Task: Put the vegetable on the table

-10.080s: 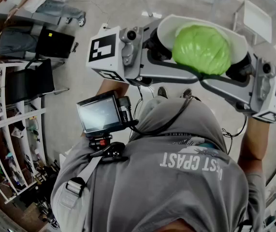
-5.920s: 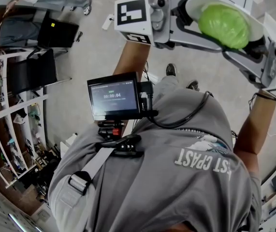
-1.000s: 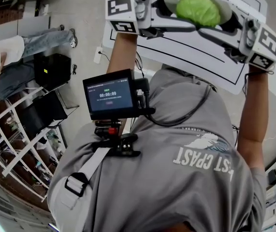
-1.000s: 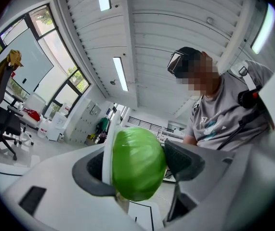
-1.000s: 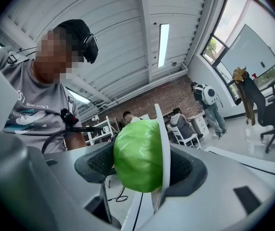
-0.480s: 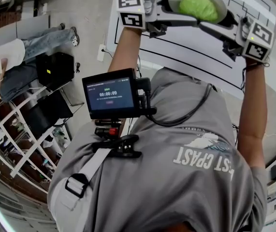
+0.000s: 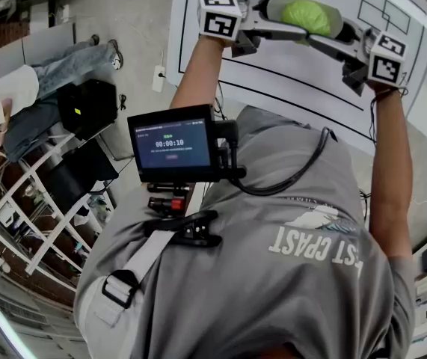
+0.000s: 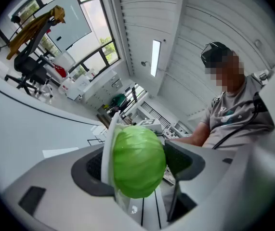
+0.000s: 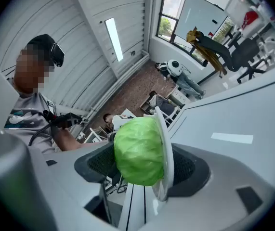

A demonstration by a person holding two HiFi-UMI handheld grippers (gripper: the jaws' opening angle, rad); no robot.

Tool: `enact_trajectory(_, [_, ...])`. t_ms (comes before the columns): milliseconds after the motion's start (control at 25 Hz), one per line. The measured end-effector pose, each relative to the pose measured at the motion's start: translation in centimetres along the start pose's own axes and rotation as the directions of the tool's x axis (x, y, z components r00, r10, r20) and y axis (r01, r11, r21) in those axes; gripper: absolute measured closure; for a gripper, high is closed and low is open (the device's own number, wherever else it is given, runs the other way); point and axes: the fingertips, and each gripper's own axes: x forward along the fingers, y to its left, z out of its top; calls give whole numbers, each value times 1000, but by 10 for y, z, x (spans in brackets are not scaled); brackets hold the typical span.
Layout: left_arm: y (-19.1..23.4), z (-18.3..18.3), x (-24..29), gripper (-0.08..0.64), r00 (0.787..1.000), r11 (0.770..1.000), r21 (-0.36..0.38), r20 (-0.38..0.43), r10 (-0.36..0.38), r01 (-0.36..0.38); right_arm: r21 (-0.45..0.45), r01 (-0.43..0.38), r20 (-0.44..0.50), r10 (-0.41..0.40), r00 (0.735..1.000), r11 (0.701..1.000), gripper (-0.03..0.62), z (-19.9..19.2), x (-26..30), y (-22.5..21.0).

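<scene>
A green cabbage lies on a white plate, held between both grippers above a white table marked with black lines. My left gripper grips the plate's left side, my right gripper its right side. In the left gripper view the plate rests against one pad and the cabbage reaches the other, so the left gripper is shut on them. The right gripper view mirrors this: plate and cabbage fill the right gripper.
A small monitor rides on the person's chest rig. On the floor at left are a seated person, black cases and a white shelf rack. Office chairs stand beyond the table.
The person has walked up to the table. Both grippers have carried the plate and cabbage farther out over it, and they look smaller and higher in the head view. The grip is unchanged.
</scene>
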Motion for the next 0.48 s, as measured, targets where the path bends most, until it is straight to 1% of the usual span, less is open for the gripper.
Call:
enact_trajectory(120, [8,-15,3,235,999,1000,-20,-41,-2,2,57,25,-25,-24,999,998,281,-18,-2,-13])
enact_trajectory(160, [13,-21,3,235,999,999,-38,-52,2,-4,69,32,-34,-30,999,997,281,-22,-2,-16])
enact_trajectory(280, [25,-37,3,235,996,994,-101,-88,22,-30,84,52,-65,-47,997,995,281,-30,-4,-23])
enact_trajectory(400, [33,-47,6,233,991,990,-129,-130,41,-57,97,74,-97,-64,993,993,279,-35,-6,-29])
enact_trajectory(480, [38,-55,5,230,985,986,-142,-158,63,-86,108,104,-126,-90,988,989,279,-44,-8,-36])
